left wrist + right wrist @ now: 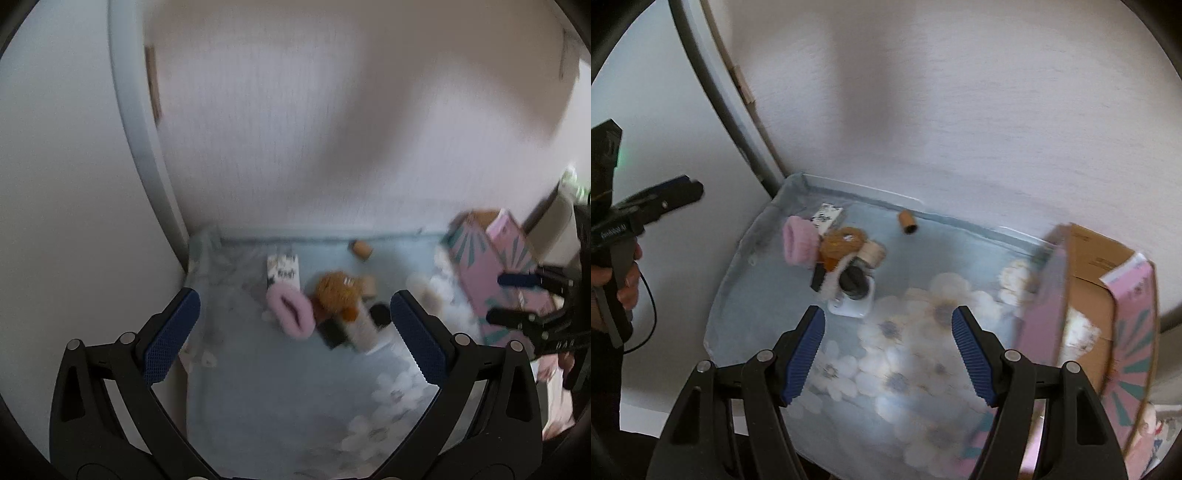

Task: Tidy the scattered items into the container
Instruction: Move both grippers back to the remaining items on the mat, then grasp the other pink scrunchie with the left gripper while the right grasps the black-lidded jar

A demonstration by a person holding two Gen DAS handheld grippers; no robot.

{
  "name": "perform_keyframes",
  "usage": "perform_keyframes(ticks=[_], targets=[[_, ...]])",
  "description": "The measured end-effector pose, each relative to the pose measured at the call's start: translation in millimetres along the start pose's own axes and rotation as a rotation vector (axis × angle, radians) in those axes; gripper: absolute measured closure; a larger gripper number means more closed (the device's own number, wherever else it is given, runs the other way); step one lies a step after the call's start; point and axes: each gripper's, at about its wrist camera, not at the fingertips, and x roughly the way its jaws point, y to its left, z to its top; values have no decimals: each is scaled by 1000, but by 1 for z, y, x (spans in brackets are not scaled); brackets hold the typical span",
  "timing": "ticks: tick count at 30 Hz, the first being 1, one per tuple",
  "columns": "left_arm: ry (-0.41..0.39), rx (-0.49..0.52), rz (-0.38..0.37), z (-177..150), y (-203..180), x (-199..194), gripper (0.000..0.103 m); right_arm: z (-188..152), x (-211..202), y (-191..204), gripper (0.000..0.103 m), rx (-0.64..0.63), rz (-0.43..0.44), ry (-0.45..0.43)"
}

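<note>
Left claw (295, 332) spread wide, empty, aimed down at the jumbled pile: pink scrunchie (290, 308), brown plush (338, 290), white camera (851, 295). Right claw (888, 354) also apart, holding nothing, above the flowered surface (905, 369). Pink box (1104, 306) gaping at the right edge, likely to take drops.

A domestic room, probably a home living space. A small table draped in a pale blue cloth (768, 295) printed with white flowers stands against a white textured wall (960, 129). On it lie household odds and ends: a pink fluffy item (798, 240), a brown plush toy (842, 245), and a pink patterned cardboard box (1100, 295).
</note>
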Motion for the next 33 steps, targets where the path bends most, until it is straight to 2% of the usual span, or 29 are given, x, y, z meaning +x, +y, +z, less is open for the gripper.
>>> perform_keyframes(ticks=[5, 7, 12, 14, 18, 23, 25, 28, 31, 33], targets=[[62, 6, -52, -22, 3, 40, 3, -3, 41, 9, 36, -49, 3, 7], [77, -8, -69, -28, 4, 60, 8, -7, 64, 9, 36, -60, -8, 24], [117, -25, -107, -39, 6, 108, 29, -14, 102, 4, 36, -70, -18, 25], [135, -34, -114, -44, 6, 124, 32, -14, 115, 5, 36, -81, -29, 20], [146, -57, -135, -50, 10, 139, 36, -15, 140, 12, 47, -115, -42, 34], [163, -80, -151, -52, 17, 153, 37, -18, 158, 20, 48, -145, -34, 36], [158, -93, -155, -51, 20, 155, 42, -17, 162, 23, 49, -157, -37, 30], [154, -107, -169, -49, 22, 158, 49, -13, 165, 28, 56, -168, -21, 19], [151, -109, -177, -48, 22, 161, 54, -9, 167, 30, 56, -173, -18, 10], [151, -105, -169, -48, 21, 162, 67, -7, 168, 31, 56, -176, -12, 3]])
